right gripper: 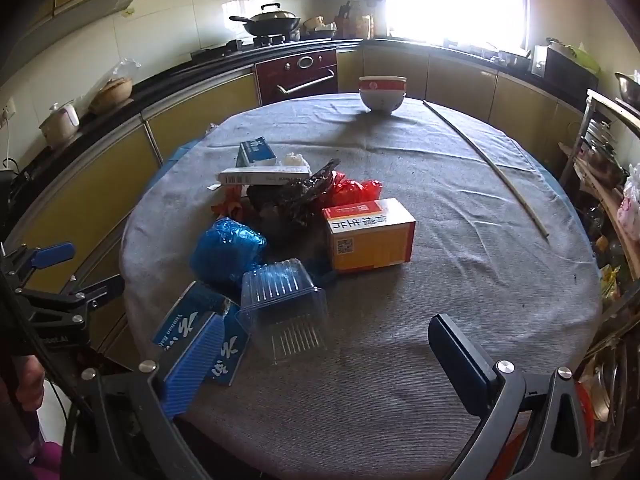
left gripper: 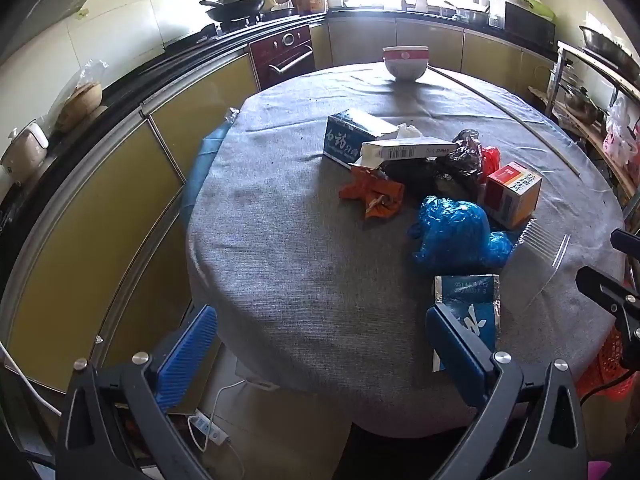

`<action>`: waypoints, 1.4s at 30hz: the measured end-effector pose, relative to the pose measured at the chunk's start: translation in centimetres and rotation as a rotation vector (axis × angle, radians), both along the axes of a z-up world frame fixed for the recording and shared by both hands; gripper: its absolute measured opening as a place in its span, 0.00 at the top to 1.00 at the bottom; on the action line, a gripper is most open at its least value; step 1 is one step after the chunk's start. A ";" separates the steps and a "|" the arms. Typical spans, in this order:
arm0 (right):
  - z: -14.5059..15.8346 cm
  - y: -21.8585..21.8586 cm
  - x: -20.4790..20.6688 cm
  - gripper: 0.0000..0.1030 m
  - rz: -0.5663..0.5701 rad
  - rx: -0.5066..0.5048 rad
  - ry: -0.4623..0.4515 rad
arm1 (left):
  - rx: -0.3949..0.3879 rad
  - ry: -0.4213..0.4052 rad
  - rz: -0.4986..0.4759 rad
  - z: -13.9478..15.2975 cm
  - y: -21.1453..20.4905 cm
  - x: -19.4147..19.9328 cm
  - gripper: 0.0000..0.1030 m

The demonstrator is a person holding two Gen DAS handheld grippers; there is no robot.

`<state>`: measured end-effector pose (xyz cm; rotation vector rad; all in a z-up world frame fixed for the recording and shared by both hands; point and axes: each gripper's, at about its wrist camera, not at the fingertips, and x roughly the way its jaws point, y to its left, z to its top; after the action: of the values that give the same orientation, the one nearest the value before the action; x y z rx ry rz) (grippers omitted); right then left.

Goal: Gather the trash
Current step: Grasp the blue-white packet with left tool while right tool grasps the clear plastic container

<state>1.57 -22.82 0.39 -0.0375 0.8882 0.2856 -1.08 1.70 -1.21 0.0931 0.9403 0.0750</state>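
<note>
Two hand-held grippers, left [left gripper: 320, 360] and right [right gripper: 324, 364], both spread wide, empty, over near table [right gripper: 400, 400] edge. Trash untouched mid-table; first pick pending: clear ribbed plastic clamshell [right gripper: 286, 300], nearest.

Grey woven tablecloth [right gripper: 400, 320] observed. On it: orange-and-red carton [right gripper: 370, 236], crumpled blue plastic bag [right gripper: 226, 250], clear ribbed plastic tray [right gripper: 286, 304], blue-and-white box [left gripper: 352, 136]. White bowl [right gripper: 382, 94] bears a red band; gripper pads [left gripper: 188, 354] are blue.
</note>
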 end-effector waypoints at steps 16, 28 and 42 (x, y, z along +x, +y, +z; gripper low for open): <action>-1.4 1.5 1.5 0.05 0.045 0.025 -0.010 | -0.148 0.078 -0.058 -1.0 0.2 0.3 0.00; -4.3 1.3 3.3 0.46 0.081 0.147 0.070 | -0.318 0.229 -0.186 -2.8 -2.2 1.0 0.00; -3.4 -6.0 3.0 0.47 -0.078 0.297 0.075 | -0.290 0.338 -0.202 -6.2 -6.1 4.0 0.23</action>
<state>4.59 -28.81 -2.99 0.2843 0.9111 0.3455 2.96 -4.36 -7.38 -0.0707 1.2638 -0.2718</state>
